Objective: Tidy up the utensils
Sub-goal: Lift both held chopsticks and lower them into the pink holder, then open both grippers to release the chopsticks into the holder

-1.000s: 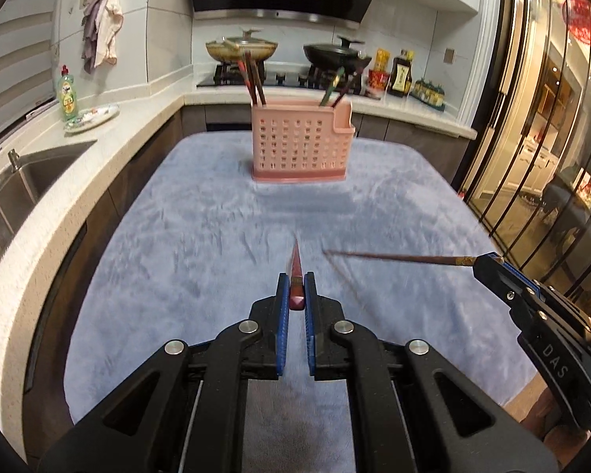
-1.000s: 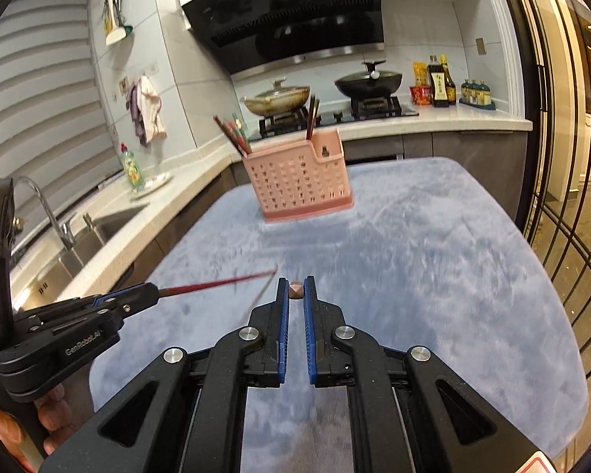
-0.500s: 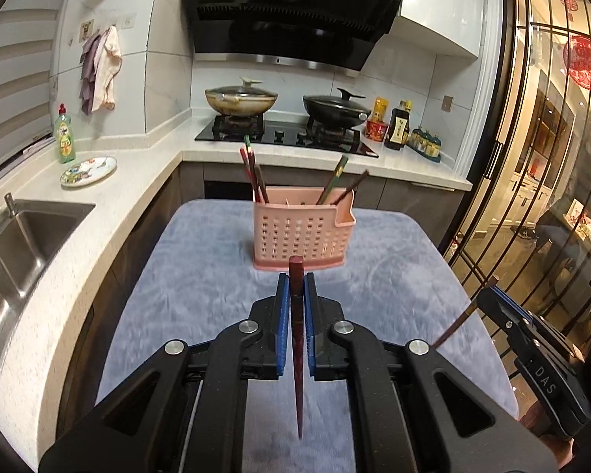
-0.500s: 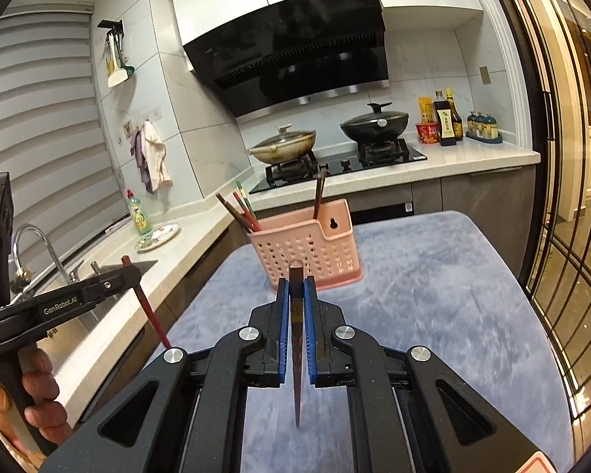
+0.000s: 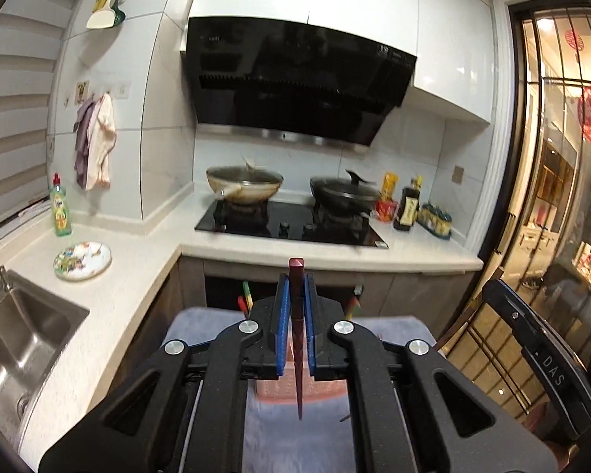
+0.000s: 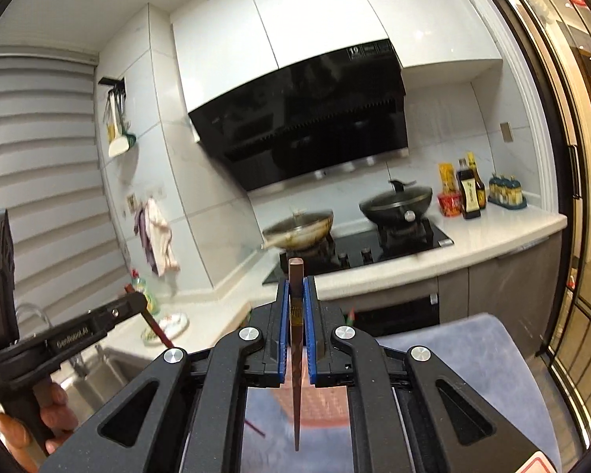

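Observation:
My left gripper (image 5: 295, 307) is shut on a dark red chopstick (image 5: 297, 370) that hangs tip down, its butt above the blue pads. My right gripper (image 6: 296, 311) is shut on a brown chopstick (image 6: 296, 378), also tip down. The pink perforated utensil basket (image 5: 279, 392) stands on the blue-grey mat (image 5: 264, 429) below and behind the fingers, mostly hidden; it also shows in the right wrist view (image 6: 327, 410). Both chopstick tips hang above or in front of it. The left gripper shows at the left of the right wrist view (image 6: 136, 303), the right gripper at the right of the left wrist view (image 5: 492, 291).
A stove (image 5: 291, 224) with a wok (image 5: 244, 187) and a black pan (image 5: 344, 193) stands on the back counter under a black hood (image 5: 295, 86). Sauce bottles (image 5: 409, 209) stand at the right. A sink (image 5: 15, 335), a plate (image 5: 82, 260) and a soap bottle (image 5: 60, 207) are at the left. A glass door (image 5: 563, 197) is on the right.
Both grippers have risen and tipped up from the mat, each carrying its chopstick, which swung from pointing forward to hanging tip down. The basket has dropped behind the fingers.

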A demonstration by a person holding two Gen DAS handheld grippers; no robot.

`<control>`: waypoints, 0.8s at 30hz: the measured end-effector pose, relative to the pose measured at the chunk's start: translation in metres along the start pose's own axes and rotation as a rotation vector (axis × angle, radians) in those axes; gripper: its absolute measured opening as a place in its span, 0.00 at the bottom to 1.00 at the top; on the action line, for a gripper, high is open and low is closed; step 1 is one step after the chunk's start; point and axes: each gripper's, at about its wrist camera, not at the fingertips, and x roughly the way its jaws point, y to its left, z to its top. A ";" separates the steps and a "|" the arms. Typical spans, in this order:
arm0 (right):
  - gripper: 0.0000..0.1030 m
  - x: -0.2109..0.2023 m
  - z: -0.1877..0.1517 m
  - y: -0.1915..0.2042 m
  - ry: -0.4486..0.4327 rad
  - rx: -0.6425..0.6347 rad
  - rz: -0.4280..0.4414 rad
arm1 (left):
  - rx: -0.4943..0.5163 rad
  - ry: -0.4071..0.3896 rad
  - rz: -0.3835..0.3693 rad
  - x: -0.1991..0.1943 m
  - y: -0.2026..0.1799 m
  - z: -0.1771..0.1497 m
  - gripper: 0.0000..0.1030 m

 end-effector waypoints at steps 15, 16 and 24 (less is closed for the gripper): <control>0.07 0.128 -0.026 -0.022 0.093 0.001 -0.050 | -0.013 0.047 0.033 0.119 0.025 -0.004 0.07; 0.07 0.133 -0.033 -0.024 0.112 -0.001 -0.054 | -0.016 0.056 0.033 0.124 0.026 -0.007 0.07; 0.08 0.137 -0.064 -0.031 0.184 -0.025 -0.081 | 0.002 0.132 0.040 0.137 0.025 -0.033 0.07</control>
